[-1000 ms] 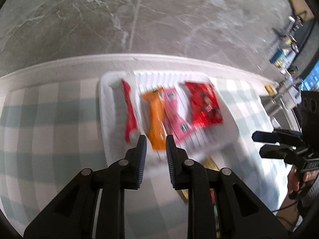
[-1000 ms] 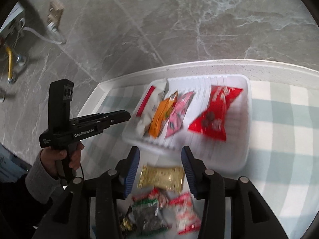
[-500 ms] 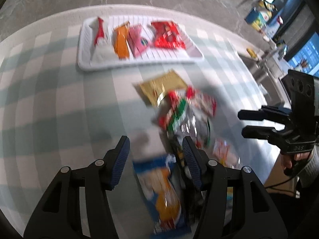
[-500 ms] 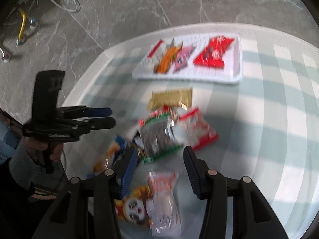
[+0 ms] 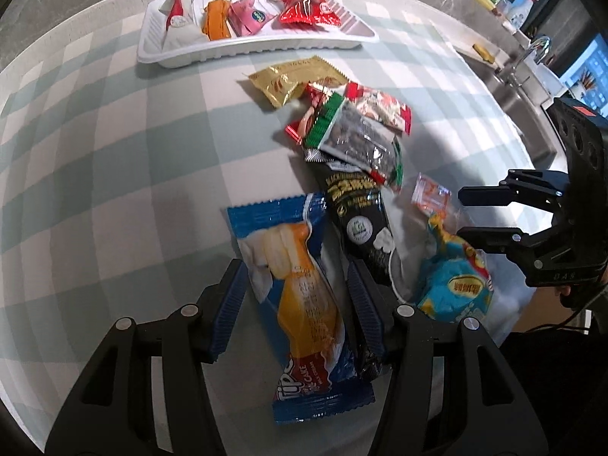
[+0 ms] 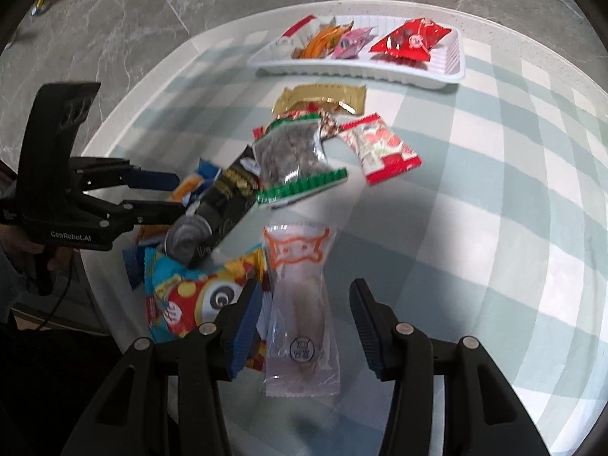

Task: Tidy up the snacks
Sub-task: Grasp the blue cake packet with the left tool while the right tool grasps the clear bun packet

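A white tray [image 5: 178,55] at the table's far side holds several snack packs, among them a red one [image 5: 306,9]; it also shows in the right wrist view [image 6: 452,72]. A pile of loose snacks lies on the checked cloth. My left gripper [image 5: 298,296] is open, its jaws either side of a blue cake pack [image 5: 300,292], not closed on it. My right gripper [image 6: 304,311] is open, straddling a clear pack with orange print [image 6: 300,304]. A black pack [image 5: 361,220] and a light-blue pack [image 5: 452,285] lie beside them.
A gold pack [image 5: 292,79], a green-edged dark seed pack [image 5: 357,140] and a red-white pack [image 5: 380,108] lie between the tray and my grippers. The round table's edge [image 6: 114,114] is at left. A sink counter [image 5: 513,87] stands beyond the table.
Both grippers pulled back from the tray toward the near pile and came down over it. The left gripper opened wide and now straddles the blue pack; the right straddles the clear pack.
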`<move>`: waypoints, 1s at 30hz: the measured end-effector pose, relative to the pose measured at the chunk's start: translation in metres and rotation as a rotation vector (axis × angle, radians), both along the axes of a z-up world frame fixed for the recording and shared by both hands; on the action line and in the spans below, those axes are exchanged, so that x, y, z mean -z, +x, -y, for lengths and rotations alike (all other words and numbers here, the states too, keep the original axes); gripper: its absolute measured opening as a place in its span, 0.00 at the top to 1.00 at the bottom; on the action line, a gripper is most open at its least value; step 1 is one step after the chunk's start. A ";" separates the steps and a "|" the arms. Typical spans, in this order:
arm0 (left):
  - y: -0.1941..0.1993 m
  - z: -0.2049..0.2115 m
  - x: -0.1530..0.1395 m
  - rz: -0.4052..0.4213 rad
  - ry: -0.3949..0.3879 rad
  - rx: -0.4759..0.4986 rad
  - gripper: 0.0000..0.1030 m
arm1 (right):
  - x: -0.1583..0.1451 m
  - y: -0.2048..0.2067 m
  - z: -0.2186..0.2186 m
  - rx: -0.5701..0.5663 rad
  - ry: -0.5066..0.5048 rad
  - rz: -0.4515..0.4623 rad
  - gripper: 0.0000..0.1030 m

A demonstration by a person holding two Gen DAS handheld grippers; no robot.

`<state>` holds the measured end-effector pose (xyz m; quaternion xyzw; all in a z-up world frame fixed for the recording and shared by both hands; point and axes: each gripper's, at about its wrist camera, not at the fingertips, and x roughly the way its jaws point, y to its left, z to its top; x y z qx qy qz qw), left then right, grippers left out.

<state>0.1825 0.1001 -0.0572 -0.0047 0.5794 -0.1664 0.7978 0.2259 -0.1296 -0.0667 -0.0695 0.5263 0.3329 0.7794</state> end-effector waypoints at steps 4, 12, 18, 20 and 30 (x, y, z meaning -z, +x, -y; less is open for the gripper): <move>-0.003 0.000 0.006 -0.009 0.019 0.008 0.48 | 0.004 -0.004 -0.002 -0.005 -0.029 0.005 0.50; -0.004 0.003 0.011 -0.002 0.042 0.021 0.48 | 0.004 -0.007 -0.008 -0.012 -0.062 0.023 0.50; -0.004 0.009 0.011 0.018 0.076 0.042 0.48 | 0.005 -0.012 -0.014 -0.025 -0.097 0.047 0.52; -0.006 0.011 0.012 0.030 0.090 0.053 0.48 | 0.005 -0.014 -0.015 -0.028 -0.106 0.058 0.55; -0.016 0.016 0.012 0.109 0.160 0.081 0.73 | 0.007 -0.021 -0.016 -0.045 -0.147 0.106 0.75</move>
